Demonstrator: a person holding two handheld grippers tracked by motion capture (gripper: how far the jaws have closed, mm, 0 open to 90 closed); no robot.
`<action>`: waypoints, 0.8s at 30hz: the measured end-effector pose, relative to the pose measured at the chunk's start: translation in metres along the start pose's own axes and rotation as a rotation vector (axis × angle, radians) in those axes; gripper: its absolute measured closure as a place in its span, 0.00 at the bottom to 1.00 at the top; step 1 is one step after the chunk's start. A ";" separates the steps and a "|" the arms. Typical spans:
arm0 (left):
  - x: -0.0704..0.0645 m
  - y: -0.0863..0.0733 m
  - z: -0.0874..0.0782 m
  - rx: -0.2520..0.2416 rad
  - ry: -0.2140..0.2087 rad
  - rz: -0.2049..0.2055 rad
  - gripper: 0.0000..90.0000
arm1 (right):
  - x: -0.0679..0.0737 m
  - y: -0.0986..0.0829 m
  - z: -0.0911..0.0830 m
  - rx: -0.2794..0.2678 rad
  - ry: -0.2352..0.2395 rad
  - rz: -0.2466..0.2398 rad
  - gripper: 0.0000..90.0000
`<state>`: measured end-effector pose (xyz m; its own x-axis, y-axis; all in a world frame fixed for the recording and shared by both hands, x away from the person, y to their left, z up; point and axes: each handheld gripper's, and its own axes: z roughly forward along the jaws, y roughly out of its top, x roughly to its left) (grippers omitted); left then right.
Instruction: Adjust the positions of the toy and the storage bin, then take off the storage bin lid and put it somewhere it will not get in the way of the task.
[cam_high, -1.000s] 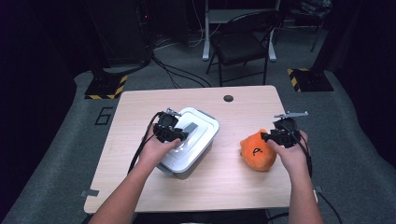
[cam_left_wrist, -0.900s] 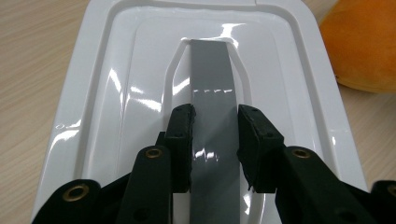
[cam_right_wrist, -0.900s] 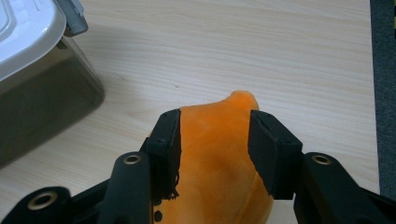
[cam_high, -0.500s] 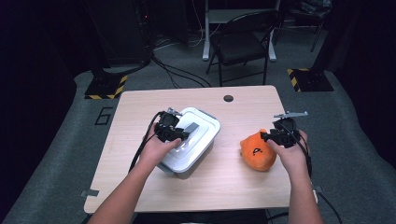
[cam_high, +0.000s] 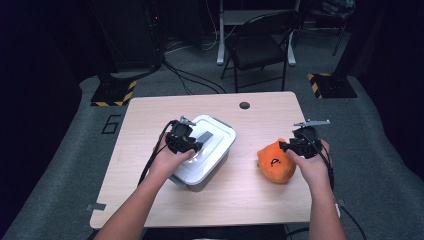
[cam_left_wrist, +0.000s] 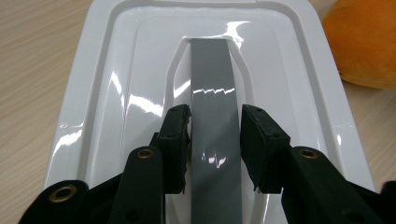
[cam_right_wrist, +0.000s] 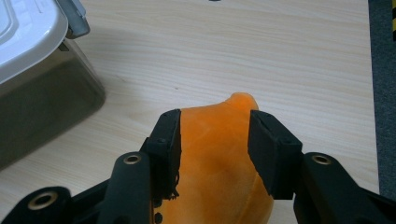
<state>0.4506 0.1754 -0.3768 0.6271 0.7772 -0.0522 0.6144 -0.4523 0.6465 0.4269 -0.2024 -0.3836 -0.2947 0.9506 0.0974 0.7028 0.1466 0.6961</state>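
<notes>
A clear container with a white lid (cam_high: 217, 135) stands left of the table's middle. My left gripper (cam_high: 194, 146) rests on it, its jaws (cam_left_wrist: 215, 119) closed against both sides of the lid's grey handle (cam_left_wrist: 214, 84). An orange plush toy (cam_high: 275, 162) lies to the right on the wood. My right gripper (cam_high: 286, 146) is at its right side, and the toy's orange body (cam_right_wrist: 215, 144) fills the gap between the jaws (cam_right_wrist: 215, 123). The container's side (cam_right_wrist: 42, 98) appears at the left of the right gripper view. The toy (cam_left_wrist: 364, 42) appears beyond the lid in the left gripper view.
The wooden table (cam_high: 150, 125) has a round cable hole (cam_high: 244, 105) near its far edge. A black folding chair (cam_high: 260, 47) stands behind the table. Yellow-and-black striped stand bases (cam_high: 112, 92) sit on the grey floor on both sides.
</notes>
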 end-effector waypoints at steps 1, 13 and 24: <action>0.000 0.000 0.000 0.002 0.000 0.001 0.67 | 0.000 0.000 0.000 0.000 0.000 0.000 0.61; -0.001 0.001 0.001 0.007 0.009 0.010 0.73 | 0.000 0.000 -0.001 -0.008 0.001 -0.002 0.61; -0.001 0.001 0.001 0.007 0.010 0.004 0.74 | 0.003 0.001 0.000 -0.007 0.007 -0.015 0.60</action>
<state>0.4512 0.1737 -0.3774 0.6246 0.7798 -0.0420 0.6154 -0.4583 0.6412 0.4265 -0.1996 -0.3828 -0.3100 0.9463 0.0917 0.6938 0.1592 0.7023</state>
